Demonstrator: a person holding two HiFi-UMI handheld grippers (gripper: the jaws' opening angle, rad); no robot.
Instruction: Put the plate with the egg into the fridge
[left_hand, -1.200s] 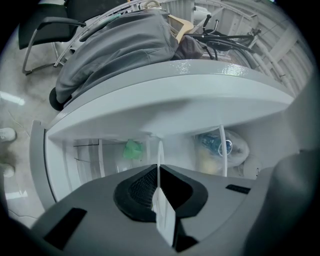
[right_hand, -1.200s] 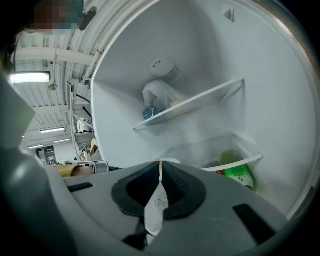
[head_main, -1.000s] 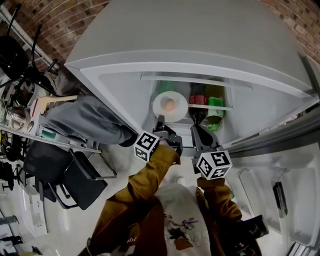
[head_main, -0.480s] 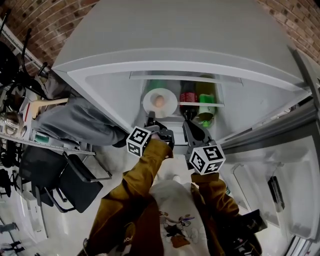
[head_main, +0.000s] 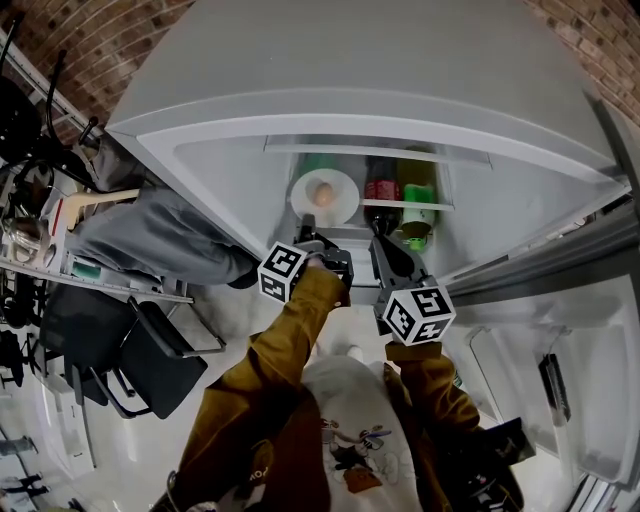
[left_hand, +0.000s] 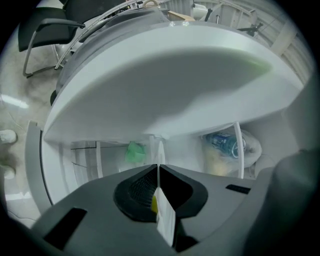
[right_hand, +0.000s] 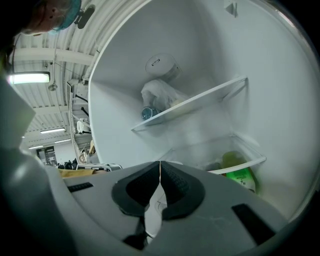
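The open fridge (head_main: 330, 80) fills the head view, its cavity facing the person. In the right gripper view a glass shelf (right_hand: 192, 102) carries a knotted bag (right_hand: 157, 95), and a lower compartment holds a green bottle (right_hand: 240, 177). In the head view that green bottle (head_main: 418, 215) stands just beside a dark bottle (head_main: 381, 190).

To the left of the bottles the white plate (head_main: 305, 205) sits level inside the fridge opening, with the egg (head_main: 322, 193) at its middle. Whether the plate rests on a shelf or hangs above one cannot be told.

The left gripper (head_main: 312, 240) is clamped on the plate's near rim. In its own view the plate (left_hand: 161, 210) runs edge-on as a thin white strip between the nearly closed jaws. The right gripper (head_main: 380, 243) is level just beside it, in front of the bottles, and its own view shows the jaws pressed together with nothing held.

The placing step seems to be in hand, with the plate inside but not released. The next move likely calls for lowering the plate flat onto a shelf, so that the egg does not roll. Then the left jaws part and draw straight back.
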